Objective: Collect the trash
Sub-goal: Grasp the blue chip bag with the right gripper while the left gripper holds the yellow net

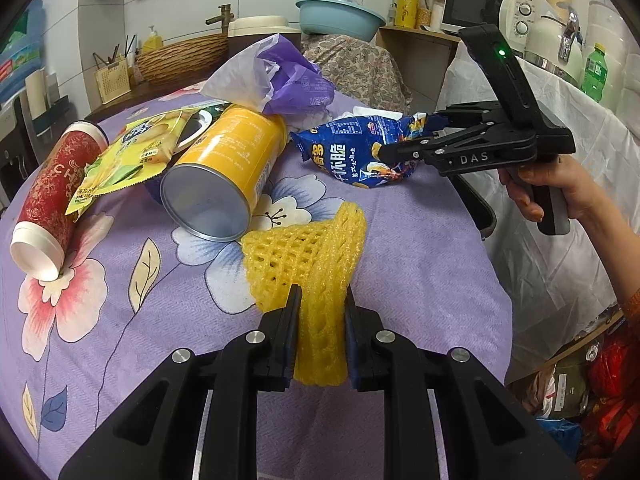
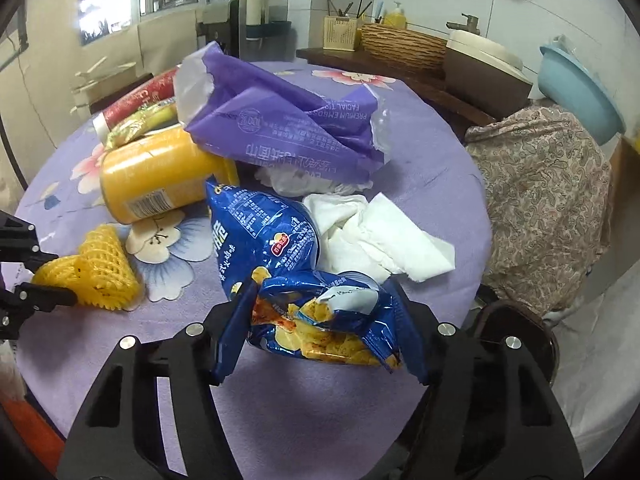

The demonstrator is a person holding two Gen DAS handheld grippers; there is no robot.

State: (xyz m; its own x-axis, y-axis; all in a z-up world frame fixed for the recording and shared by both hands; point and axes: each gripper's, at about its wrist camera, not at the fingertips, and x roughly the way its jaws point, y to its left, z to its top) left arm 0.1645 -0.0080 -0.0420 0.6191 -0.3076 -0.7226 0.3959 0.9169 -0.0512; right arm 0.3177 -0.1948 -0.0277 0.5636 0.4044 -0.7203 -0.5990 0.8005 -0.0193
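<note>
My left gripper [image 1: 322, 300] is shut on a yellow foam fruit net [image 1: 308, 256] that lies on the purple flowered tablecloth [image 1: 420, 264]. My right gripper [image 2: 324, 292] is shut on one end of a blue snack bag [image 2: 272, 240], seen from the side in the left wrist view [image 1: 360, 148]. A yellow can [image 1: 224, 172] lies on its side beside a red tube [image 1: 52, 188] and a yellow-green wrapper [image 1: 132, 152]. A purple tissue pack [image 2: 288, 124] and crumpled white tissues [image 2: 380, 236] lie behind the bag.
A patterned cloth-covered chair [image 2: 544, 204] stands at the table's far right. A counter behind holds a wicker basket [image 2: 400, 46], a blue basin [image 2: 576, 84] and a microwave [image 1: 476, 8]. A white-draped surface [image 1: 560, 184] lies beyond the table's right edge.
</note>
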